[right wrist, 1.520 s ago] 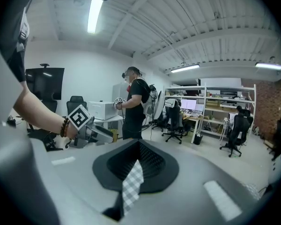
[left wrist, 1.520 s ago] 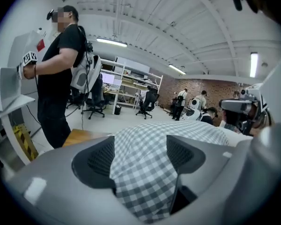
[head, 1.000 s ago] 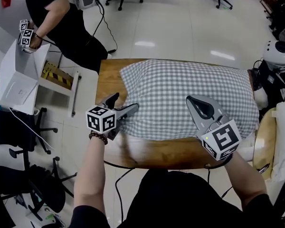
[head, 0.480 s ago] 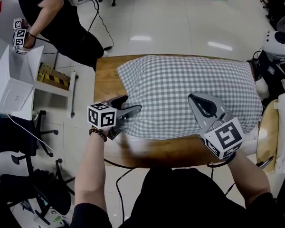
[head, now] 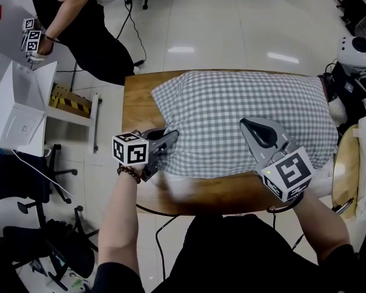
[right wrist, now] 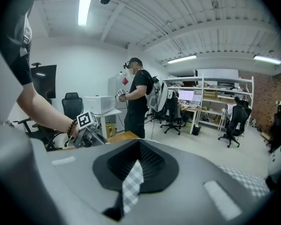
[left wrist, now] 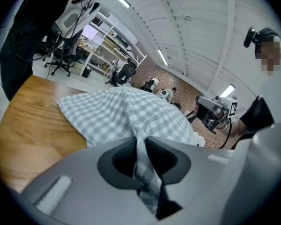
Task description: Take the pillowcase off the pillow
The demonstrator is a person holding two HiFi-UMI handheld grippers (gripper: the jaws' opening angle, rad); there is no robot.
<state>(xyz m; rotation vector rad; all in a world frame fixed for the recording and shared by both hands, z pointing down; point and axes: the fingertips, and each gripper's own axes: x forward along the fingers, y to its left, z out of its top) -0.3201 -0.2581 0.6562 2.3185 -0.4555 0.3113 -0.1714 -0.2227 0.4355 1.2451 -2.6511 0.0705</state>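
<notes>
One plump gingham pillowcase (head: pixel 244 118) lies across the wooden table (head: pixel 137 99), with two grippers on it. The left gripper (head: pixel 169 137) has just been closing, its jaws nearly together on a fabric fold at the table's near-left side. The right gripper (head: pixel 249 124) is clamped tight, pinching a checked strip.

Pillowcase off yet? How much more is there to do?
Not yet. Done: the right gripper is shut on a bit of the checked pillowcase. In hand: the left gripper has just been closing its jaws and now pinches a fold at the near left corner. Left: all the pulling, since the case lies stuffed full on the wooden table.
</notes>
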